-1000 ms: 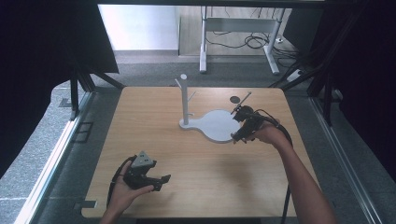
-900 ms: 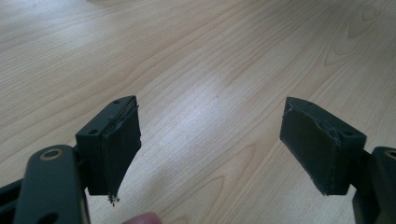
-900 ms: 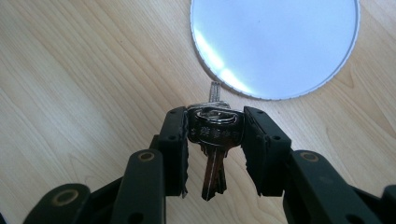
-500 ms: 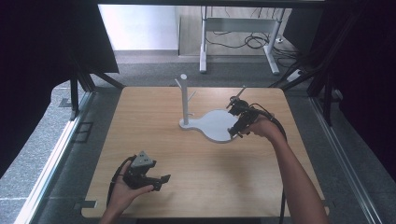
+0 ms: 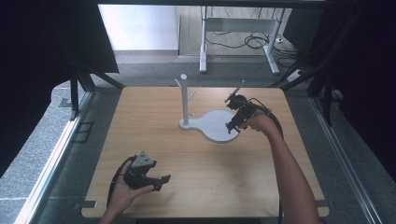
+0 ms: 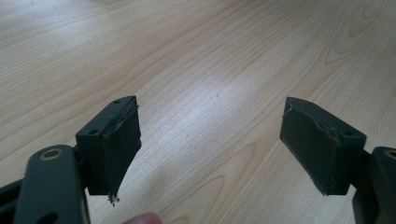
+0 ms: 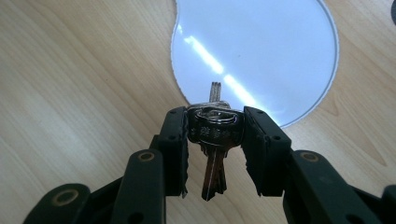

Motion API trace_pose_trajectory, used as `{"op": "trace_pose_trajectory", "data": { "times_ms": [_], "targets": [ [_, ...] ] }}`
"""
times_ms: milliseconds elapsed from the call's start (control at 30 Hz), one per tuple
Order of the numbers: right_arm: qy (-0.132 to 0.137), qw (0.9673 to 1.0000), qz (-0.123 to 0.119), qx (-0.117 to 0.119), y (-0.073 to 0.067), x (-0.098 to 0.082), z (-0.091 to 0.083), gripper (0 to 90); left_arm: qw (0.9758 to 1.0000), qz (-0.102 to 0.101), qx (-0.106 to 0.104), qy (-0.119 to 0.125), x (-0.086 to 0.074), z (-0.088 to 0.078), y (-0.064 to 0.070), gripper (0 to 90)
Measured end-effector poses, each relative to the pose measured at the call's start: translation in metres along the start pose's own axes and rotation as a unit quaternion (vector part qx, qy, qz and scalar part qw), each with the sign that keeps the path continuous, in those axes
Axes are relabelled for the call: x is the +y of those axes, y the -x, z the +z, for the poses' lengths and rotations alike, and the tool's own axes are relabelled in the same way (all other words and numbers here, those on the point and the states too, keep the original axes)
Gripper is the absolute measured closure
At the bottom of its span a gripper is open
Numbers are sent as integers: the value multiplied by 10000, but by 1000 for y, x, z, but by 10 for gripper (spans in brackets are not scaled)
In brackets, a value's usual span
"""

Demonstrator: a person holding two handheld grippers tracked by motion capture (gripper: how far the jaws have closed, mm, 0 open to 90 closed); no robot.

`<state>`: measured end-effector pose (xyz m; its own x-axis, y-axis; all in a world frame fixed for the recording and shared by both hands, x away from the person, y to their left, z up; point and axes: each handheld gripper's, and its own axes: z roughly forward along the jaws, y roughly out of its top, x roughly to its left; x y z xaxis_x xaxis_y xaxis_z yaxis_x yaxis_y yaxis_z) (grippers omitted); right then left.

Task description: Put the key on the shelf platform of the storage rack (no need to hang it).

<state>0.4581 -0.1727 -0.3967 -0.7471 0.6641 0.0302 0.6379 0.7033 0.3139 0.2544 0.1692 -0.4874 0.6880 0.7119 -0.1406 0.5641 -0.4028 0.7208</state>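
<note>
A white stand has an upright post with pegs (image 5: 184, 98) and a flat round base (image 5: 215, 126) (image 7: 261, 51) in the middle of the wooden table. My right gripper (image 5: 232, 127) (image 7: 215, 117) hovers at the base's right edge, shut on a bunch of metal keys on a ring (image 7: 214, 140). One key blade hangs down between the jaws and another points at the base. My left gripper (image 5: 160, 181) (image 6: 210, 135) rests low over bare wood near the table's front left. Its jaws stand wide open with nothing between them.
The wooden table (image 5: 154, 130) has bare wood to the left of and in front of the stand. Dark curtains and metal frame rails flank both sides. The legs of a desk (image 5: 203, 42) and cables lie on the floor beyond the far edge.
My right gripper has drifted slightly toward the far side with the keys, staying at the base's right edge. The left gripper has not moved.
</note>
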Motion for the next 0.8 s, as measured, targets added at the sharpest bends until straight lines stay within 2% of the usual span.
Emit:
{"op": "trace_pose_trajectory", "data": {
  "times_ms": [267,400,567,767,800],
  "targets": [
    [18,10000,83,34,7,8,8,622,10000,3,-3,0,0,0,-1,207],
    [-57,9998,170,11,11,13,19,622,10000,-4,-15,8,0,0,0,206],
    [-54,9997,225,34,14,18,25,622,10000,-8,-41,11,0,0,0,207],
    [-77,9996,269,-59,14,26,35,622,10000,-10,-39,35,0,-1,0,206],
    [-87,9994,302,-145,14,28,37,621,10000,0,-33,24,0,-1,0,207]
  ]
}}
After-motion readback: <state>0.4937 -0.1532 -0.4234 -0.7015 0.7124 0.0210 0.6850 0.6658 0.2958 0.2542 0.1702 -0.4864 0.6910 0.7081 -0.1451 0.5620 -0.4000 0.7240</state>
